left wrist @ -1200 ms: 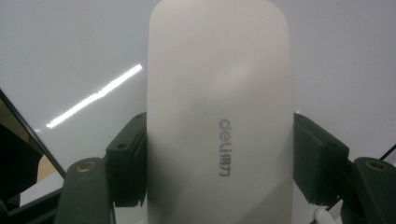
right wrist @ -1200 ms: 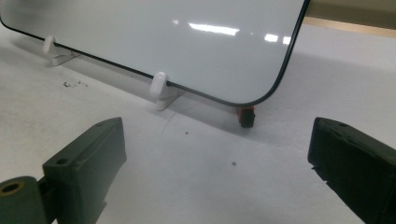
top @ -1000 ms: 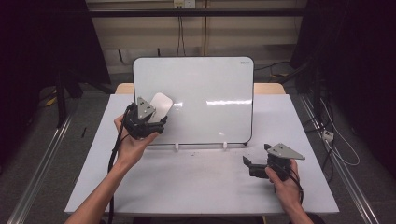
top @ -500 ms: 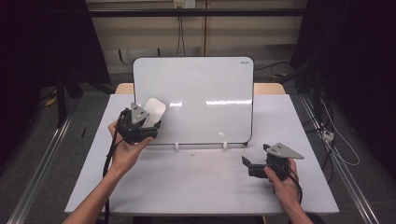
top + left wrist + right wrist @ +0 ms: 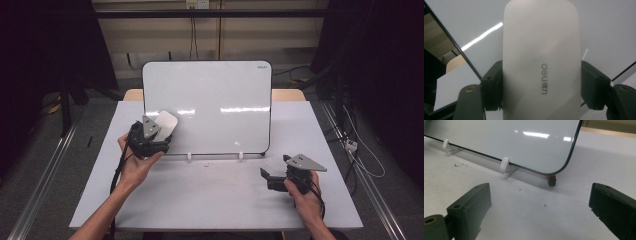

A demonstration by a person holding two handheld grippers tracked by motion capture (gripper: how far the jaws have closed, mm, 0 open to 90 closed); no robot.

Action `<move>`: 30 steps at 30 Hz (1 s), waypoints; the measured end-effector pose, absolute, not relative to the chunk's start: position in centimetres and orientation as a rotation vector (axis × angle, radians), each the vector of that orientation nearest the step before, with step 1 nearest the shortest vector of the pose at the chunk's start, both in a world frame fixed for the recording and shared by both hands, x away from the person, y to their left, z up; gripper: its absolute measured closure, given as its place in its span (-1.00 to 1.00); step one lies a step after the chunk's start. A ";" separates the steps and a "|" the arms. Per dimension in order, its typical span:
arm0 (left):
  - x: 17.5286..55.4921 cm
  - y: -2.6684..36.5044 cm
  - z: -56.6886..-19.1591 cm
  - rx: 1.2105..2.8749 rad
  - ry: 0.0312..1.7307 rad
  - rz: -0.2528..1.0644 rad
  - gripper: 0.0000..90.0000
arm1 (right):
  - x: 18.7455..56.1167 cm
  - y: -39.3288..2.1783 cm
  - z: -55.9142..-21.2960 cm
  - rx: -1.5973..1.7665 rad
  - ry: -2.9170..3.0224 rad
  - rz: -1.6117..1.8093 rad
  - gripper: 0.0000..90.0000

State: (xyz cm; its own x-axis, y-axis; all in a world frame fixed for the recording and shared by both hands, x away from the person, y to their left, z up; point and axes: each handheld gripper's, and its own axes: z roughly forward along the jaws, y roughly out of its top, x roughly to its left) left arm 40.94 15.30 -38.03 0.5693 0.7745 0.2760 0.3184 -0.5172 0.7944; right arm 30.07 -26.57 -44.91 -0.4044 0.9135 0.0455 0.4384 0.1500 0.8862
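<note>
The white surface (image 5: pixel 215 195) carries everything here, and the whiteboard (image 5: pixel 220 100) stands upright on it, leaning back on two small white clip feet (image 5: pixel 505 166) along its bottom edge, with a small red-and-black foot (image 5: pixel 551 180) under its rounded lower corner. The left gripper (image 5: pixel 159 134) is held up against the lower left part of the board's face, its grey three-cornered plate turned upward, the person's left hand (image 5: pixel 132 162) wrapped around its body from below. Its jaws are clenched on a white eraser (image 5: pixel 541 62), a long rounded block with grey printed lettering on its back; in the left gripper view one black jaw presses each long side of the eraser at its near end, and the rest of the eraser runs straight ahead of the gripper, beyond the jaw tips. In the high view the eraser (image 5: pixel 166 121) lies directly ahead of the gripper, over the board's face; whether it touches the board I cannot tell. The right gripper (image 5: pixel 266 177) sits low over the surface, well apart from the left one, held by the right hand (image 5: pixel 305 192); its jaws are released and stand wide with only bare surface between them, the board's lower corner ahead of them.
</note>
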 end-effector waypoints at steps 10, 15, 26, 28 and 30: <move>41.2 14.2 -38.9 2.132 0.839 0.860 -0.31 | 30.0 -26.4 -45.0 1.276 1.923 1.201 -0.91; 41.8 14.1 -39.3 2.144 0.844 0.890 -0.31 | 30.0 -26.3 -44.9 1.275 1.929 1.202 -0.91; 42.0 13.8 -39.8 2.162 0.841 0.926 -0.33 | 30.1 -26.3 -45.0 1.267 1.932 1.204 -0.91; 41.9 13.7 -39.8 2.158 0.837 0.932 -0.33 | 30.2 -26.4 -45.0 1.265 1.935 1.205 -0.91; 41.9 13.9 -39.8 2.140 0.842 0.910 -0.37 | 30.1 -26.3 -45.0 1.264 1.936 1.207 -0.91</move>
